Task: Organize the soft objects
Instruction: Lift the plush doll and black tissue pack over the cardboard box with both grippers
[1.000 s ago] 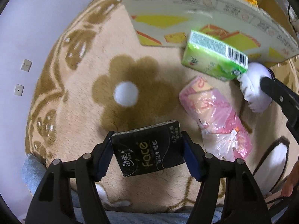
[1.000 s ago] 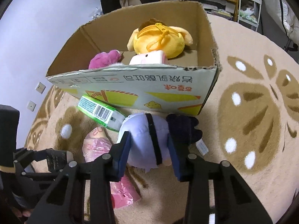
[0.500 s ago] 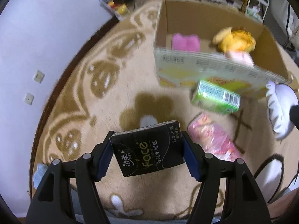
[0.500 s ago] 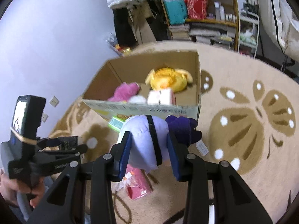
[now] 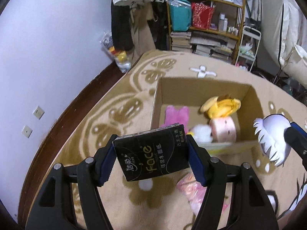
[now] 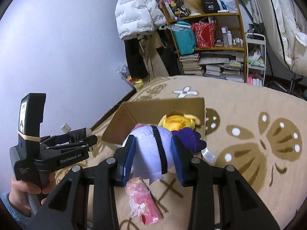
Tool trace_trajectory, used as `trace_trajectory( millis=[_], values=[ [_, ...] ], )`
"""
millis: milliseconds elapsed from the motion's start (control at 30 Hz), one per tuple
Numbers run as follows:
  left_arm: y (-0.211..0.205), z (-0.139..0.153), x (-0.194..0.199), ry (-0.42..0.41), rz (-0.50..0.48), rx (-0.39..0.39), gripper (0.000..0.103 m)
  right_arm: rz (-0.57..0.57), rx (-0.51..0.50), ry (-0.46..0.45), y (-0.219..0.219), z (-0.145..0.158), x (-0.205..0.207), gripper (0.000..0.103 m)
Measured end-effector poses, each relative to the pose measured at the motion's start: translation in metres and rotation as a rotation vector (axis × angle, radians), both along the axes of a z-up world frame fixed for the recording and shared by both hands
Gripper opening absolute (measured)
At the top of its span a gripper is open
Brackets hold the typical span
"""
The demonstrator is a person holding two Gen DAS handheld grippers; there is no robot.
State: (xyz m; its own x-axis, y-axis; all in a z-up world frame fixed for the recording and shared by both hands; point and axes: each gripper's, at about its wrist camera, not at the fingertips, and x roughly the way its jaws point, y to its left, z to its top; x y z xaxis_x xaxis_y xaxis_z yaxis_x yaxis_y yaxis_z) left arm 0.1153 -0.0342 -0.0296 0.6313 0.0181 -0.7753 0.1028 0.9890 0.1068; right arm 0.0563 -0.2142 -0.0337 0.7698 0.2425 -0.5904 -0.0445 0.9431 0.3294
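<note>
Carrying two soft things at once, you are on the step of bringing them to the cardboard box (image 5: pixel 253 99) on the rug (image 5: pixel 122 111). Your left gripper (image 5: pixel 151 153) is squeezed tight on the black tissue pack (image 5: pixel 151 154), one blue pad on each end. Your right gripper (image 6: pixel 152 152) is squeezed tight on the purple and white plush toy (image 6: pixel 147 149), which bulges out between the pads.

Both grippers are held up in the air, on the near side of the box, pointing forward and down at it. Your left hand (image 6: pixel 25 189) grips its handle low at the left of the right camera's view.

Inside the box you can see a yellow plush (image 5: pixel 222 106), a pink plush (image 5: pixel 175 115) and a round pink toy (image 5: pixel 222 131). A pink plastic bag (image 6: pixel 143 201) lies on the rug below the grippers, not yet picked up.

Next, I think you should move each gripper over the open box and let go. The near wall of the box looks blurry, so go high enough to clear it.
</note>
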Motion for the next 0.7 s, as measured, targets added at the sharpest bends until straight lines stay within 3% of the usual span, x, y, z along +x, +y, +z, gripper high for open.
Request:
trace_trajectory(
  millis=[200,500,567,600,700],
  values=[
    [-0.015,0.009,0.015,-0.048,-0.034,0.046,0.068,-0.004,-0.005,-0.038,-0.004,0.009,0.015,0.039],
    [-0.034,-0.007,0.038,-0.063,-0.075,0.057,0.068,0.051,-0.095,-0.098,0.011,0.009,0.046,0.039],
    [-0.034,-0.01,0.043,-0.055,-0.072,0.054,0.068,0.063,-0.122,-0.091,0.014,0.004,0.052,0.033],
    [-0.034,-0.012,0.046,-0.051,-0.072,0.046,0.068,0.064,-0.133,-0.084,0.014,0.001,0.055,0.02],
    [-0.032,-0.019,0.051,-0.032,-0.071,0.03,0.068,0.068,-0.149,-0.053,0.013,-0.011,0.063,0.019]
  ],
)
